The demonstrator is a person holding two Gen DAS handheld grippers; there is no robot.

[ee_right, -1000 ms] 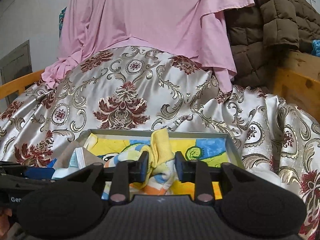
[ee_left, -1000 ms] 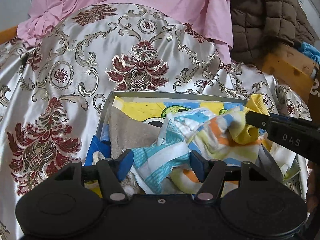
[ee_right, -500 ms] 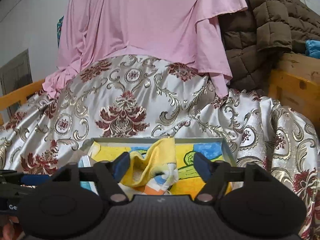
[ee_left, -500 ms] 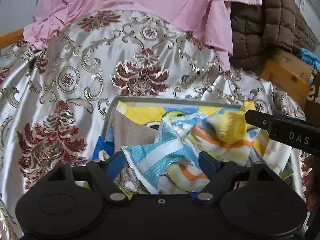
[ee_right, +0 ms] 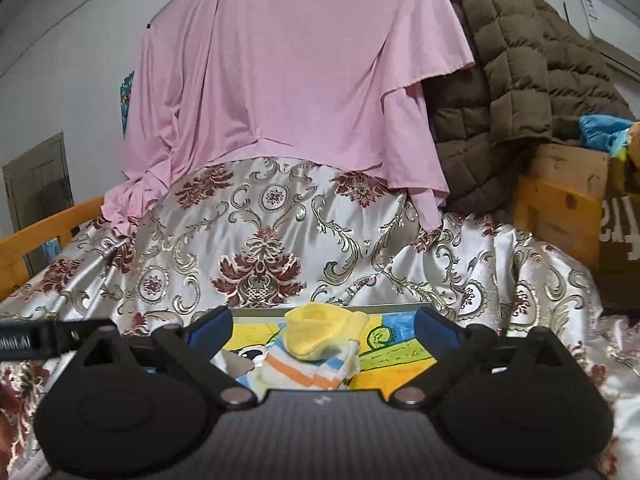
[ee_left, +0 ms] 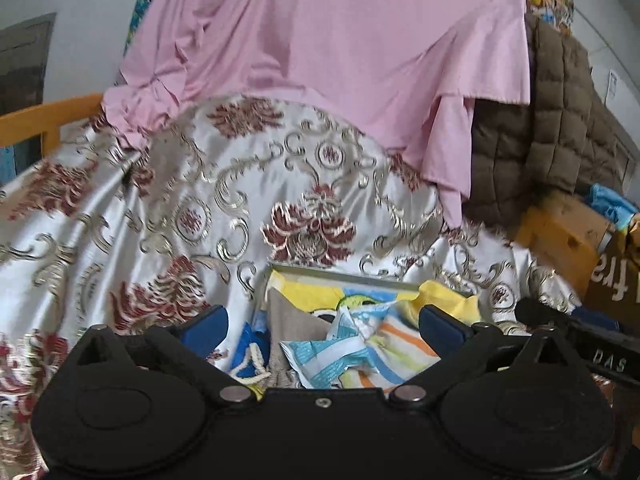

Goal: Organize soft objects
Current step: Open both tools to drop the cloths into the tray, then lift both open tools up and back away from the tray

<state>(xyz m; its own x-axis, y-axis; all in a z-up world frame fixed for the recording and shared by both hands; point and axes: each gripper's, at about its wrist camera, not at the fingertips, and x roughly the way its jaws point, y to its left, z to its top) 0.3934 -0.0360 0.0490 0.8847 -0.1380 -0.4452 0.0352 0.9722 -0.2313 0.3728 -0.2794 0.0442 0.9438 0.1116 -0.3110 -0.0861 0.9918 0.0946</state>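
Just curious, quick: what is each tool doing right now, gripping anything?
Left tool: jaws opening, holding nothing.
Right tool: jaws opening, clear of the striped sock.

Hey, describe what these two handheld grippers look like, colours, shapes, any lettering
Both are matte black. The left gripper and right gripper each have two rounded lobes, silver pivot rivets, angled black arms and blue finger pads. White lettering, partly readable as "DAS", marks the side of the right gripper in the left wrist view.
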